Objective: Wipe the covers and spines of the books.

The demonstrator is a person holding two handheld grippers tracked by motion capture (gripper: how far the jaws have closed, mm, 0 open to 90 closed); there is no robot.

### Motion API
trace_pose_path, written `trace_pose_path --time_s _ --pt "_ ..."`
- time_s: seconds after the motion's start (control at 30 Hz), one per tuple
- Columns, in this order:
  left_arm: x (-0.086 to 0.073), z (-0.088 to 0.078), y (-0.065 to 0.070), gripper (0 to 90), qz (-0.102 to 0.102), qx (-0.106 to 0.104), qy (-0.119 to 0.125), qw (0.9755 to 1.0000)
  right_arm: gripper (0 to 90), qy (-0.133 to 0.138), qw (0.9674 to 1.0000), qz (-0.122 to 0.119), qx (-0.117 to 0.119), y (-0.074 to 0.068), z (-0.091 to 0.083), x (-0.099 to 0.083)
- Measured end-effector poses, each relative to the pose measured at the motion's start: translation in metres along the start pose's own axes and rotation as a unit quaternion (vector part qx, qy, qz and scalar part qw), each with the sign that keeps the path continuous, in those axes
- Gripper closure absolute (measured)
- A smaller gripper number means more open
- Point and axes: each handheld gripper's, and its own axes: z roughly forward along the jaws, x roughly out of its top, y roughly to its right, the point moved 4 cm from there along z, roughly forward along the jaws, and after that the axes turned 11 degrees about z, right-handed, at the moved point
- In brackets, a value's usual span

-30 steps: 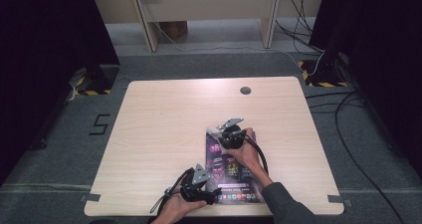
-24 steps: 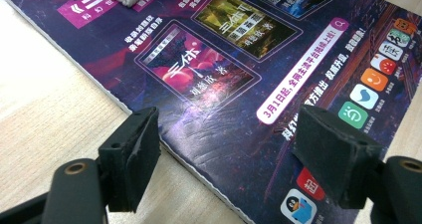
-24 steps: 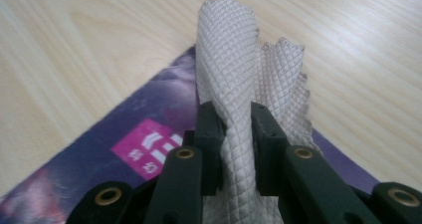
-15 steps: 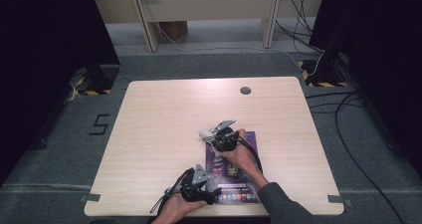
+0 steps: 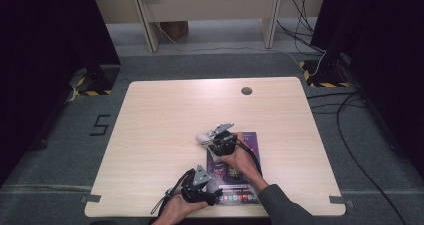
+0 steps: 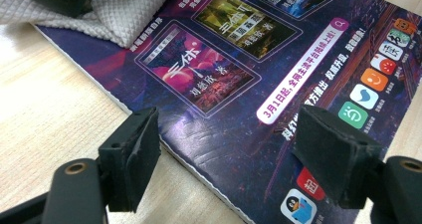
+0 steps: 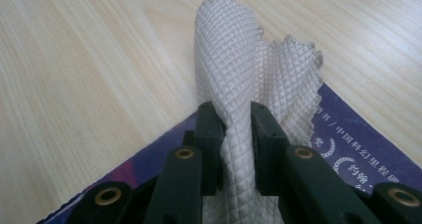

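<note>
The right gripper (image 7: 235, 129) pinches a white waffle-weave cloth (image 7: 239, 69) at frame centre, over a purple magazine (image 6: 278, 84). The left gripper (image 6: 234, 149), jaws apart, rests low on the magazine's near edge.

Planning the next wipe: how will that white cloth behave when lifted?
Probably floppy: the cloth bunches and folds where the right tool pinches it. Likely light, and its waffle weave should grip rather than slip.
</note>
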Motion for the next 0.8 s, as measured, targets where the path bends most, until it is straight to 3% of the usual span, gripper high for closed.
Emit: trace_pose_path --time_s 0.13,0.2,0.3,0.37,0.53,0.63,0.8 --pt "0.000 0.000 0.000 25.1 0.000 0.000 0.000 1.0000 77.4 -0.001 1.0000 0.003 0.002 0.002 0.000 0.000" --pt "0.000 0.000 0.000 25.1 0.001 0.000 0.000 1.0000 77.4 0.001 0.9999 0.003 -0.012 0.006 0.000 0.001" --pt "0.000 0.000 0.000 25.1 0.000 0.000 0.000 1.0000 77.4 0.005 0.9998 0.016 -0.008 0.010 -0.001 0.000" --pt "0.000 0.000 0.000 25.1 0.000 0.000 0.000 1.0000 77.5 0.004 0.9999 0.009 -0.009 0.007 -0.001 -0.001" --pt "0.000 0.000 0.000 25.1 0.000 0.000 0.001 1.0000 77.4 -0.004 0.9998 -0.001 0.021 -0.008 -0.002 -0.004" --pt "0.000 0.000 0.000 25.1 0.000 0.001 0.002 1.0000 77.4 -0.009 0.9996 -0.011 0.026 -0.013 -0.003 -0.006" --pt "0.000 0.000 0.000 25.1 0.000 -0.001 0.002 1.0000 77.4 -0.009 0.9998 -0.005 0.017 -0.005 -0.007 -0.008"
